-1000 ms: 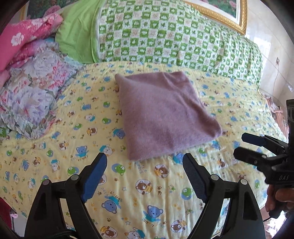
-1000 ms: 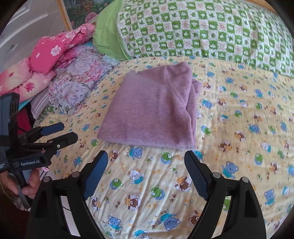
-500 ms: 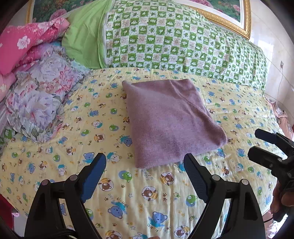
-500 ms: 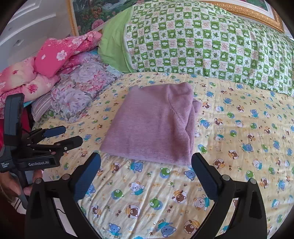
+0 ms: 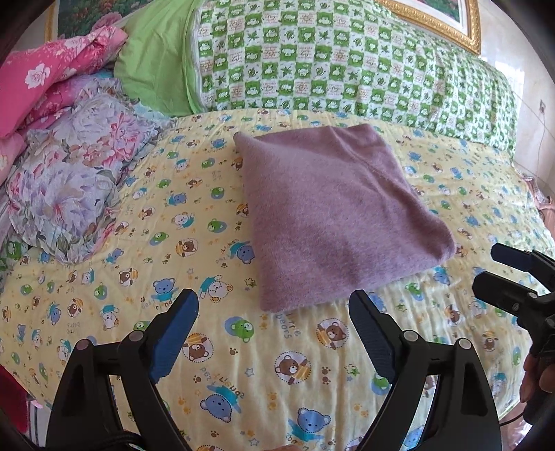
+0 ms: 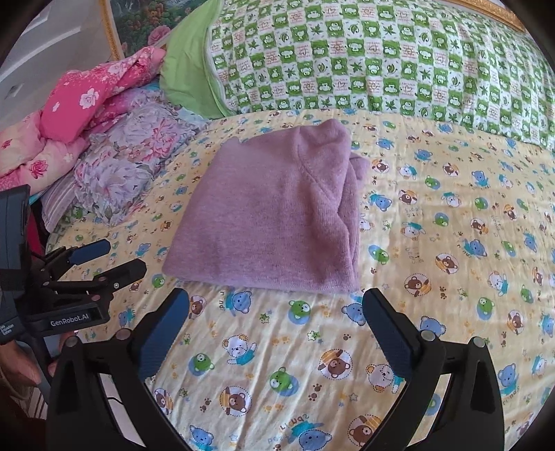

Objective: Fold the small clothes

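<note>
A purple knitted garment (image 5: 333, 211) lies folded into a flat rectangle in the middle of the yellow bear-print bedsheet (image 5: 215, 350); it also shows in the right wrist view (image 6: 277, 211). My left gripper (image 5: 274, 305) is open and empty, just short of the garment's near edge. My right gripper (image 6: 275, 308) is open and empty, also just short of the near edge. Each gripper shows in the other's view: the right one (image 5: 499, 274) at the right, the left one (image 6: 104, 258) at the left.
A green checked pillow (image 5: 347, 66) lies across the head of the bed. Pink and purple floral bedding (image 5: 66, 163) is piled at the left. A gold picture frame (image 5: 451, 27) hangs on the wall behind.
Both grippers have drawn back a little from the bed and stayed open. The garment has not moved.
</note>
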Demonstrator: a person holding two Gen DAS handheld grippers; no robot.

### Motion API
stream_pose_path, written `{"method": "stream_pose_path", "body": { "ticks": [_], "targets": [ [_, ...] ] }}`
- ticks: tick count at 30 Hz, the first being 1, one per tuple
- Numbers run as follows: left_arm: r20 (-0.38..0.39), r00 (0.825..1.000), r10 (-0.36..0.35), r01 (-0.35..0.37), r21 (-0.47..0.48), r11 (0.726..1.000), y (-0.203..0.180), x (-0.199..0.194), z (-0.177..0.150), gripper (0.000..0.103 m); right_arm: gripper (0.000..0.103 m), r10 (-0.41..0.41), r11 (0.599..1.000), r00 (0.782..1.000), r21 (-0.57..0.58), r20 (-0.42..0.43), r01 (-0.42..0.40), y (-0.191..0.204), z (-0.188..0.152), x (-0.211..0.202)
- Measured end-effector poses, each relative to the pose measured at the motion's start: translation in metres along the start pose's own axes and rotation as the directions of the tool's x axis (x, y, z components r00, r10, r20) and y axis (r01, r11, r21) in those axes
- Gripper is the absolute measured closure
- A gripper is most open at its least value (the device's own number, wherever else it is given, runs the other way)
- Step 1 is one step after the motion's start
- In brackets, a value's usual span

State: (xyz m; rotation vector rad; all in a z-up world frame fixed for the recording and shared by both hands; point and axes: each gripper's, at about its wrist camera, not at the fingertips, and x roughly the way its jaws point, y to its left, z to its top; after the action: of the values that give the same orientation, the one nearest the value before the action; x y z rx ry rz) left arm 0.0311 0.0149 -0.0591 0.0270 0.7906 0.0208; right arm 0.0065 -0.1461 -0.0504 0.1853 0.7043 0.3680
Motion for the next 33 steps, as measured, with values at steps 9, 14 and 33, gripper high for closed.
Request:
{"method": "stream_pose_path", "body": {
  "ticks": [9, 14, 33],
  "targets": [
    [-0.033, 0.999, 0.021, -0.022, -0.011, 1.0, 0.001, 0.019, -0.001, 0.013, 0.003, 0.007, 1.0, 1.0, -0.02, -0.027, -0.008, 0.002, -0.004, 0.019],
    [-0.038, 0.999, 0.025, -0.025, -0.013, 1.0, 0.0, 0.024, -0.001, 0.013, 0.003, 0.016, 0.999, 1.0, -0.027, -0.025, -0.017, 0.003, -0.005, 0.024],
    [-0.044, 0.999, 0.03, -0.031, -0.013, 0.999, -0.002, 0.032, 0.005, 0.013, 0.003, 0.021, 1.0, 0.999, -0.02, -0.031, -0.021, 0.0, 0.003, 0.038]
  ]
}}
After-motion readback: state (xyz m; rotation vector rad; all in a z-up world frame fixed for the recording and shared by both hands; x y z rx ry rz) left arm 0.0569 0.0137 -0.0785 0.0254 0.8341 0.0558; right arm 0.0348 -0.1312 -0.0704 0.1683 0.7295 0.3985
